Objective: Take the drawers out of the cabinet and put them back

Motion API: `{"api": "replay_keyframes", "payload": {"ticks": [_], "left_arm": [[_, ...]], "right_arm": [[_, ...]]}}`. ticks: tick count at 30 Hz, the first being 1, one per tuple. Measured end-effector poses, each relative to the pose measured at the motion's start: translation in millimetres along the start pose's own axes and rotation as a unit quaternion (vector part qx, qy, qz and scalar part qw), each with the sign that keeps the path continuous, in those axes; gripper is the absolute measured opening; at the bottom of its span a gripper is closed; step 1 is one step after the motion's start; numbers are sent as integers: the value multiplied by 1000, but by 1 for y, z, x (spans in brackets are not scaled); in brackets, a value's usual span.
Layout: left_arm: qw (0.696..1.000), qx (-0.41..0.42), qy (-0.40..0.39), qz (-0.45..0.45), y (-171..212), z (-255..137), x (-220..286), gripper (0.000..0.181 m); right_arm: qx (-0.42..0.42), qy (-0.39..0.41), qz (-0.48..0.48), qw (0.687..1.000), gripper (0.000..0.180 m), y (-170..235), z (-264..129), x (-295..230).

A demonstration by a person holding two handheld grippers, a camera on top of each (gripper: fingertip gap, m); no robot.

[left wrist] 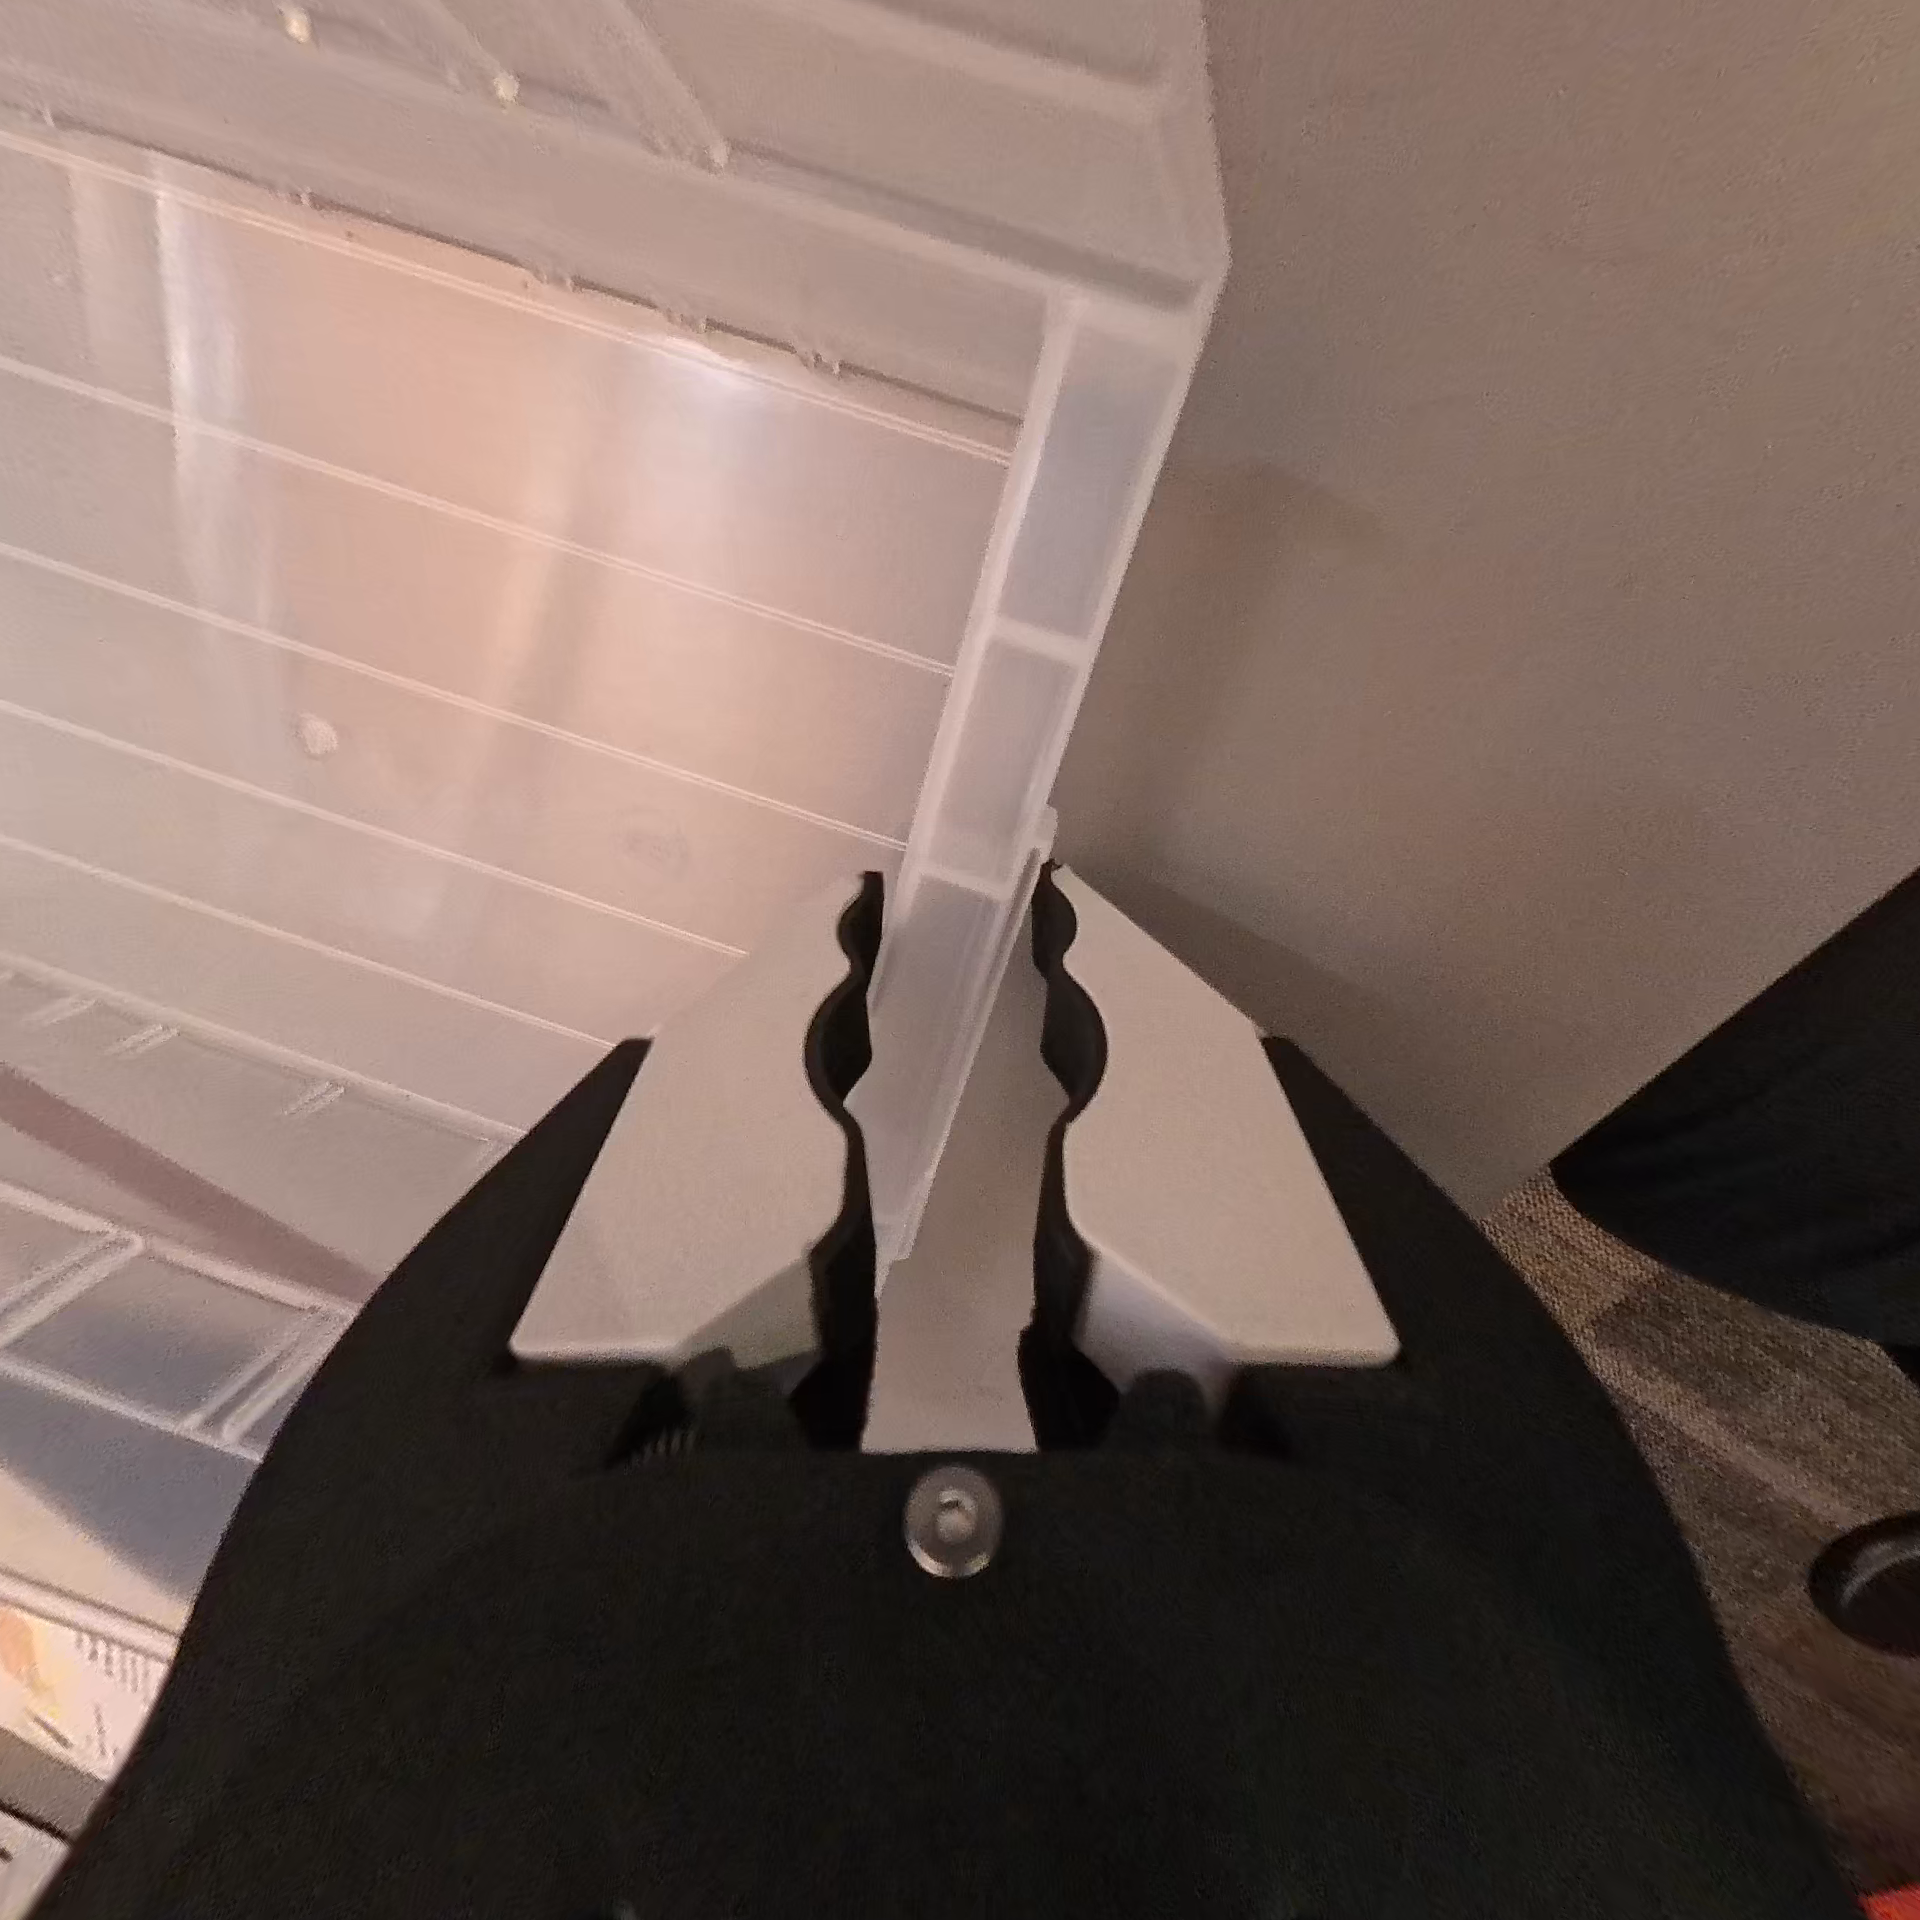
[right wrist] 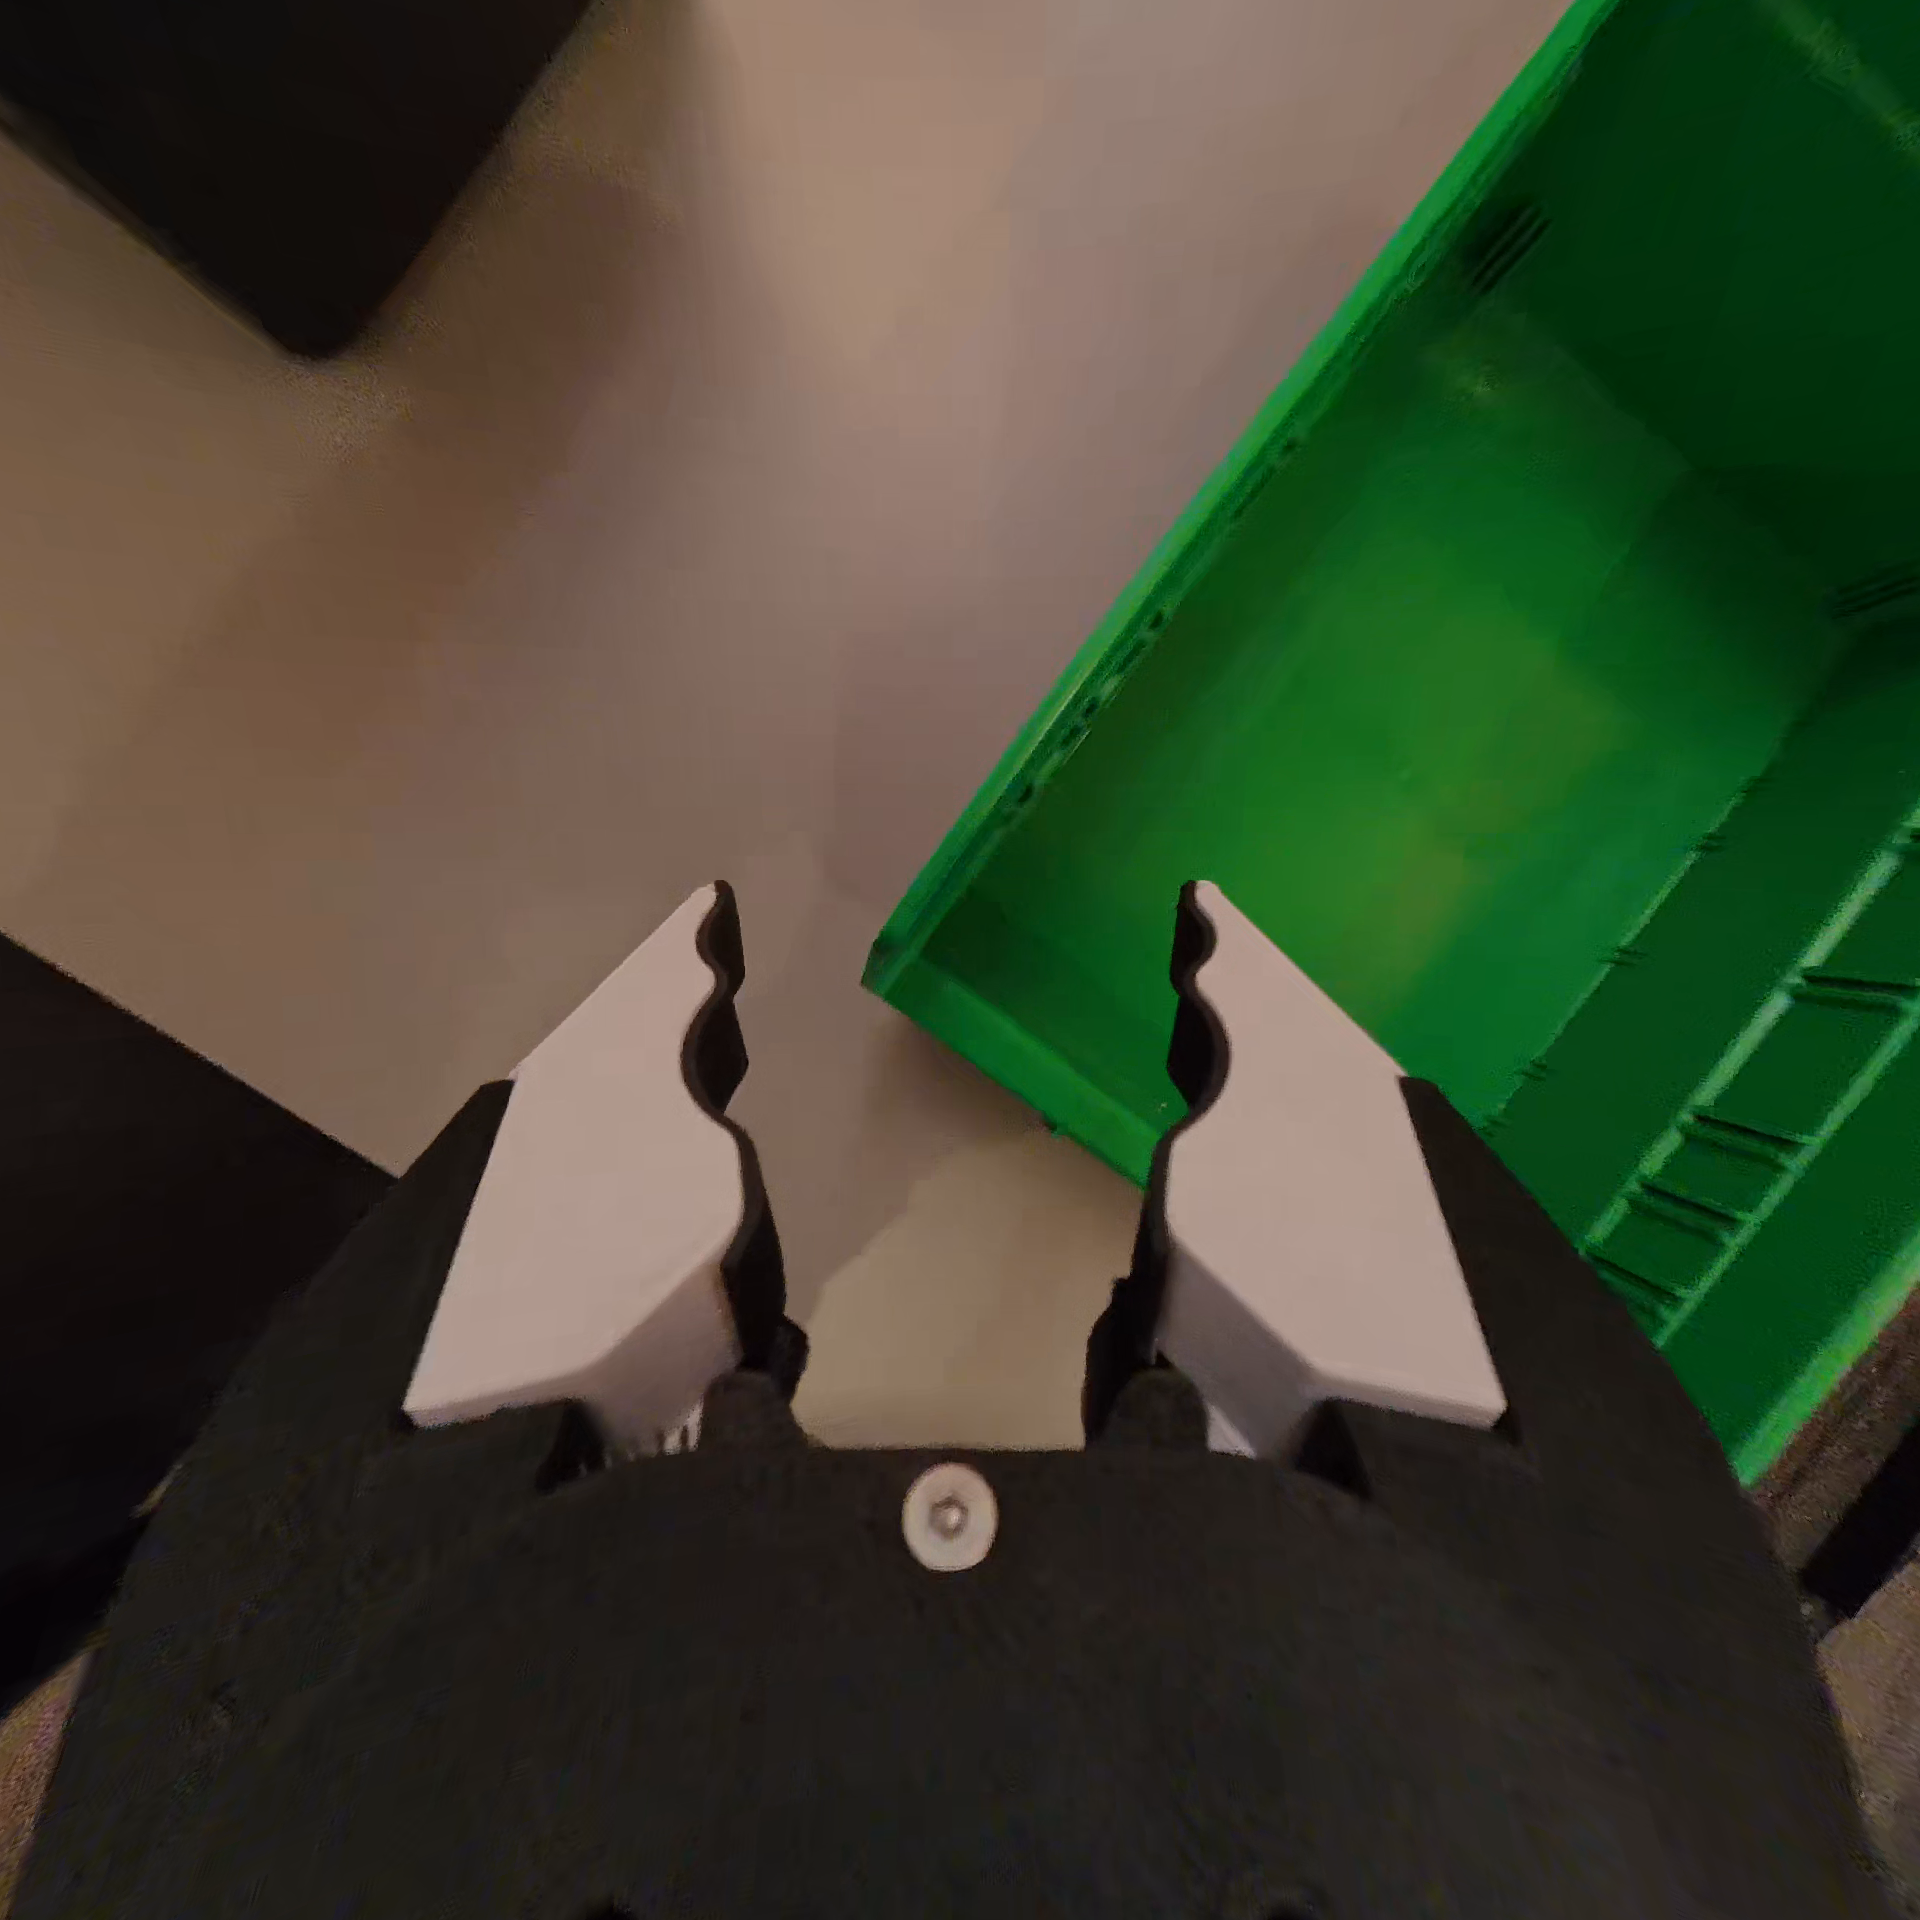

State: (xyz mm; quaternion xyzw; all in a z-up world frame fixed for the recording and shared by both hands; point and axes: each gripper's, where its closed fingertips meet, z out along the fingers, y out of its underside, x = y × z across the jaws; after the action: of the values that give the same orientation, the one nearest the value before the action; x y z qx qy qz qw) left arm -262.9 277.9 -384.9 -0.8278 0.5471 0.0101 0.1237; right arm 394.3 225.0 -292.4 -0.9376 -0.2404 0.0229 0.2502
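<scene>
The left gripper (left wrist: 956,883) is clamped on the clear drawer's (left wrist: 499,582) side wall, which runs toward 11 o'clock, while the right gripper (right wrist: 956,894) is spread apart, the green bin (right wrist: 1455,727) at 2 o'clock.

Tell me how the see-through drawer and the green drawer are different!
The clear drawer is frosted and see-through; the green drawer is solid bright green. The left gripper has its fingers closed on the clear drawer's side wall, while the right gripper is open and holds nothing, its right finger over the green drawer's near corner. The clear drawer looks tipped up; the green one lies flat on the beige surface. Both are empty plastic boxes with open tops.
</scene>
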Motion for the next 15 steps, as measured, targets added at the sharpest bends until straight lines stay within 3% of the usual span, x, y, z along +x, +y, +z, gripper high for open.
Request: {"api": "replay_keyframes", "payload": {"ticks": [5, 11, 15], "left_arm": [[998, -3, 5, 65, 3, -2, 8, 24], [992, 13, 16, 124, 11, -6, 28, 22], [991, -1, 14, 134, 21, -9, 34, 23]], "right_arm": [[-24, -48, -29, 998, 66, 25, 28, -13], [-25, -49, -48, 997, 28, 36, 53, -18], [-19, -59, -44, 997, 25, 41, 56, -19]]}}
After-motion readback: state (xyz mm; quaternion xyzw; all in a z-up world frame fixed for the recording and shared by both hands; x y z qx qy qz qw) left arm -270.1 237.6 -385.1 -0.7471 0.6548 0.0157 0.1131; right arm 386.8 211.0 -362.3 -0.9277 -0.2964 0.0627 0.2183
